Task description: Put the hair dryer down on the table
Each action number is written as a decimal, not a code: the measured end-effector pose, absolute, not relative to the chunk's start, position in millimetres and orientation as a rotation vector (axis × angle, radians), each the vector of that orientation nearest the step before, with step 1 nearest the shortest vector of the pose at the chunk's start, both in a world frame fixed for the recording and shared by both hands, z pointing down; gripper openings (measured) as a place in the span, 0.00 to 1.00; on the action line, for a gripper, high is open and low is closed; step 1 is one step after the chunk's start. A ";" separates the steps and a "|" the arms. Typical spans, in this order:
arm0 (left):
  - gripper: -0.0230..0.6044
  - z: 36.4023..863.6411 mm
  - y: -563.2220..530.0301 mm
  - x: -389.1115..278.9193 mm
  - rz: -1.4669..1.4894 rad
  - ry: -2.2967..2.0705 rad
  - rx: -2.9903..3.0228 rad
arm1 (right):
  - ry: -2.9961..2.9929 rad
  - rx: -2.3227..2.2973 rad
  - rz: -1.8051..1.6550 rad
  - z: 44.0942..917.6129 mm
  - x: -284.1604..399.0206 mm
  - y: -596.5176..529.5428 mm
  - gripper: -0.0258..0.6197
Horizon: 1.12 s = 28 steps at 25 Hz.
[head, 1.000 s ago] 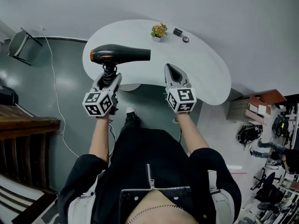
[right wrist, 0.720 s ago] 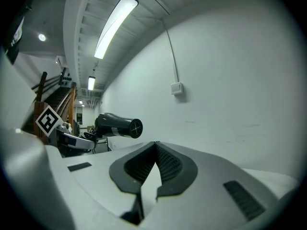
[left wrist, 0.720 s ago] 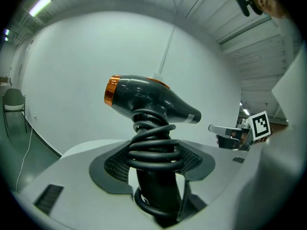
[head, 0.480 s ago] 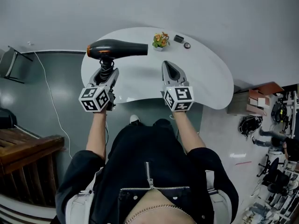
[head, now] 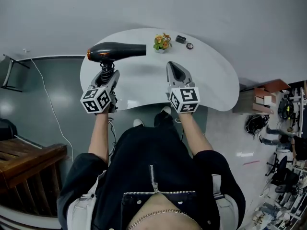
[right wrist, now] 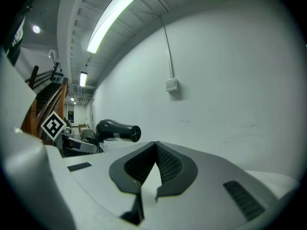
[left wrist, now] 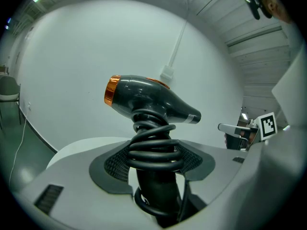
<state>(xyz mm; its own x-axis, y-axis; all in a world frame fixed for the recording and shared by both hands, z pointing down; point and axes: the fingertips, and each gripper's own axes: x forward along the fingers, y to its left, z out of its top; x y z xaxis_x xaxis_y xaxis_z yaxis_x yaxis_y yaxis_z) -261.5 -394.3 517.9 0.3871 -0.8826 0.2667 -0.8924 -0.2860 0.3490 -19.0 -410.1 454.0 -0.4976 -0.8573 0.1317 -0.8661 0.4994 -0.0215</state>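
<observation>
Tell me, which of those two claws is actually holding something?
The left claw: it is clamped on the handle of the black hair dryer. The right claw is shut with nothing in it.

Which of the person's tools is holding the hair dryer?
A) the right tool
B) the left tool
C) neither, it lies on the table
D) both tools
B: the left tool is shut on the hair dryer, round its cord-wrapped handle; the right tool is shut with nothing in it.

Glossy plastic hair dryer [head: 116, 51], smooth table [head: 211, 75]
</observation>
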 end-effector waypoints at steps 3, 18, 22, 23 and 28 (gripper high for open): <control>0.49 536.8 -399.8 -266.6 0.052 -1.519 2.166 | -2.624 1.517 0.141 455.0 -18.4 -418.6 0.05; 0.49 696.4 -410.0 -344.2 0.240 -1.562 1.760 | -2.592 1.520 0.170 470.6 -19.3 -429.0 0.05; 0.49 718.8 -413.6 -351.5 0.294 -1.558 1.702 | -2.587 1.529 0.163 468.3 -15.0 -428.9 0.05; 0.49 724.3 -413.5 -352.0 0.305 -1.555 1.686 | -2.585 1.531 0.161 468.4 -14.1 -428.3 0.05; 0.49 739.4 -412.3 -349.8 0.307 -1.553 1.621 | -2.574 1.537 0.171 470.2 -6.6 -425.6 0.05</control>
<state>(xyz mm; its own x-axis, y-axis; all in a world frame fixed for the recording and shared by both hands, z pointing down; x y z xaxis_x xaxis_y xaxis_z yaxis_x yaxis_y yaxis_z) -349.8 -412.3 739.4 0.1989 -0.7002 0.6856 -0.9086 0.1303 0.3967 -6.6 -425.6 470.2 -0.4690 -0.8655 0.1761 -0.8812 0.4721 -0.0263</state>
